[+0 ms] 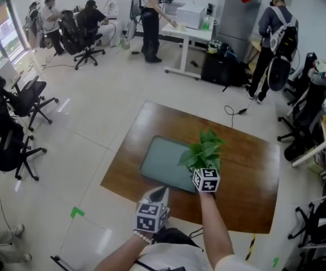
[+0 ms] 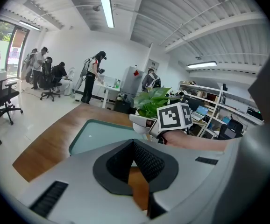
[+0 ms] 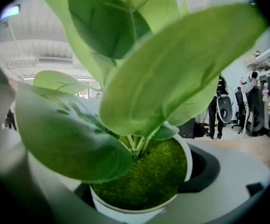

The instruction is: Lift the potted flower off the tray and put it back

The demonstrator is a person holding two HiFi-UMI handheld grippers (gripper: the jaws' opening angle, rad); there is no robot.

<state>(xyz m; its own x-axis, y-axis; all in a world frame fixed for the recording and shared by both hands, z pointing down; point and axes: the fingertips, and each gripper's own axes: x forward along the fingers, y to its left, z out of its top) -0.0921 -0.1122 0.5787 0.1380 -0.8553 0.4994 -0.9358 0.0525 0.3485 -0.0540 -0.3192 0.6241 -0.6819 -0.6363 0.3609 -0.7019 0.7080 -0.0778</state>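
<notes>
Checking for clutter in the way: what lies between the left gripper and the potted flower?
Nothing loose: only a corner of the tray and bare table lie before the potted flower, shown in the left gripper view.

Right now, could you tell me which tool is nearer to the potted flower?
Right. The right tool grips the potted flower between its jaws; the left tool hangs apart, by the tray.

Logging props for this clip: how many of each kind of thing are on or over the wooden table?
tray: 1
plant: 1
tools: 2 (left tool, right tool gripping the plant's pot)
total: 4
</notes>
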